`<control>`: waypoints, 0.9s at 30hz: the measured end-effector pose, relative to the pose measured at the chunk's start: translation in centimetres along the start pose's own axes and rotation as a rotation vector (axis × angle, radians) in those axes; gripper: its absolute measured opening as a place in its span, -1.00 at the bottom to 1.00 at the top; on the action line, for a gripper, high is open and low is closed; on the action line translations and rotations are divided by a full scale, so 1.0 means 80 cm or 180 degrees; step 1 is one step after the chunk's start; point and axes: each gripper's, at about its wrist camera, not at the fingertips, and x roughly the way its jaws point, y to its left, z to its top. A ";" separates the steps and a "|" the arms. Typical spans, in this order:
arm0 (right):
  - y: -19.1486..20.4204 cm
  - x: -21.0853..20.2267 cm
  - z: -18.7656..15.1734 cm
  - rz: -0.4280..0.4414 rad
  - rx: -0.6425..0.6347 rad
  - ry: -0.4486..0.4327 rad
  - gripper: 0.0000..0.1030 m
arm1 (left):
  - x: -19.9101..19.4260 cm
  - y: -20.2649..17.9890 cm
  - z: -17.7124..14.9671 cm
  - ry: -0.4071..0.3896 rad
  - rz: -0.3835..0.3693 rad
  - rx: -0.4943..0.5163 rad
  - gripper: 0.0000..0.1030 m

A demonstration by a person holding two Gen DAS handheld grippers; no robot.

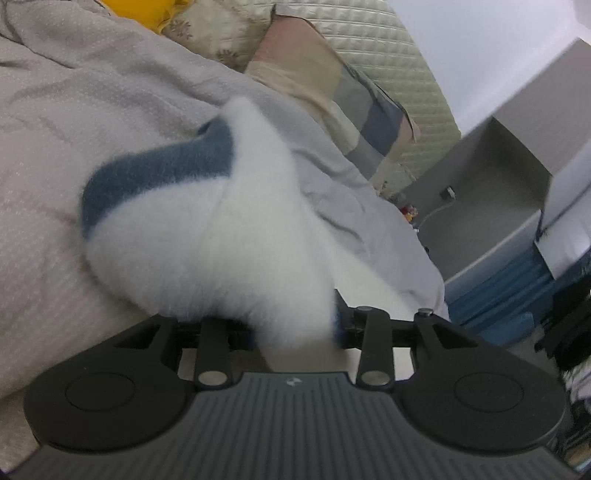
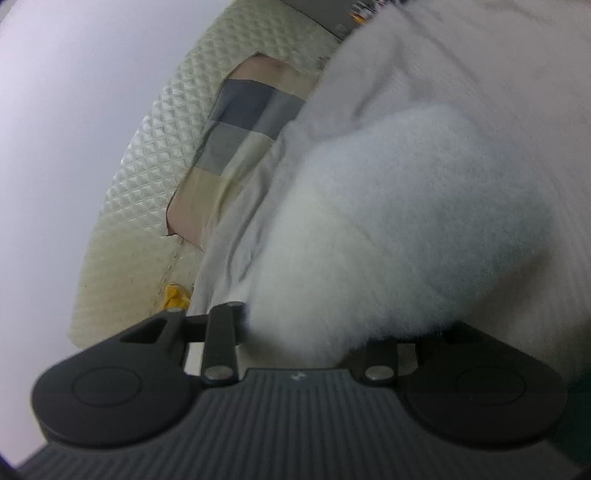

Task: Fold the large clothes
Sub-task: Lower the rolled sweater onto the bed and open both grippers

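A fluffy white garment point(image 1: 207, 236) with a blue band point(image 1: 166, 166) bulges up just in front of the left wrist camera, over the grey bed sheet point(image 1: 74, 110). The fleece runs down into my left gripper point(image 1: 295, 332), whose jaws are shut on it, and it hides the fingers. In the right wrist view more of the white fleece point(image 2: 406, 206) is bunched above the sheet point(image 2: 480, 44). It comes out of my right gripper point(image 2: 303, 343), which is also closed on it, fingertips covered.
A patchwork pillow point(image 1: 332, 92) leans on a quilted cream headboard point(image 1: 388, 55) at the bed's far end, also seen as pillow point(image 2: 240, 129) and headboard point(image 2: 147, 166). Something yellow point(image 1: 147, 11) lies at the top. A grey cabinet point(image 1: 498, 166) stands beside the bed.
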 end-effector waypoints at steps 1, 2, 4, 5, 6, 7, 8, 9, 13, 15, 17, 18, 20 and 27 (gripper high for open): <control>-0.007 0.000 -0.002 0.0002 0.0028 0.0034 -0.13 | 0.000 0.005 -0.005 0.0017 -0.0010 0.0009 -0.13; -0.012 -0.001 -0.005 -0.0003 0.0048 0.0060 -0.12 | -0.010 0.011 -0.016 0.0018 -0.0032 0.0018 -0.10; -0.020 -0.001 -0.006 -0.0046 0.0102 0.0093 0.02 | -0.018 0.014 -0.029 0.0008 0.0027 0.0070 0.09; -0.023 -0.001 -0.008 -0.0065 0.0123 0.0098 0.07 | -0.018 0.013 -0.033 0.0019 0.0087 0.0083 0.14; -0.023 -0.005 -0.012 -0.0079 0.0140 0.0104 0.07 | -0.021 0.012 -0.037 0.0032 0.0133 0.0080 0.24; -0.022 -0.007 -0.013 -0.0095 0.0166 0.0112 0.08 | -0.024 0.010 -0.038 0.0047 0.0182 0.0087 0.36; -0.019 -0.010 -0.014 -0.0123 0.0206 0.0126 0.10 | -0.028 0.007 -0.040 0.0061 0.0234 0.0120 0.41; -0.015 -0.018 -0.015 -0.0157 0.0243 0.0135 0.11 | -0.036 0.004 -0.043 0.0077 0.0275 0.0153 0.47; -0.007 -0.052 -0.022 -0.0385 0.0265 0.0148 0.19 | -0.071 -0.007 -0.046 0.0214 0.0358 0.0349 0.52; 0.004 -0.069 -0.027 -0.0471 0.0145 0.0187 0.19 | -0.093 -0.013 -0.050 0.0262 0.0464 0.0484 0.52; 0.022 -0.089 -0.029 -0.0576 -0.0037 0.0190 0.22 | -0.121 -0.024 -0.051 0.0274 0.0511 0.0587 0.52; 0.034 -0.101 -0.030 -0.0594 -0.0144 0.0190 0.24 | -0.136 -0.033 -0.050 0.0265 0.0523 0.0648 0.52; 0.063 -0.127 -0.032 -0.0596 -0.0345 0.0177 0.24 | -0.169 -0.055 -0.049 0.0230 0.0572 0.0783 0.52; 0.191 -0.221 -0.046 -0.0444 -0.1186 0.0009 0.25 | -0.294 -0.152 -0.047 -0.0055 0.0592 0.1303 0.52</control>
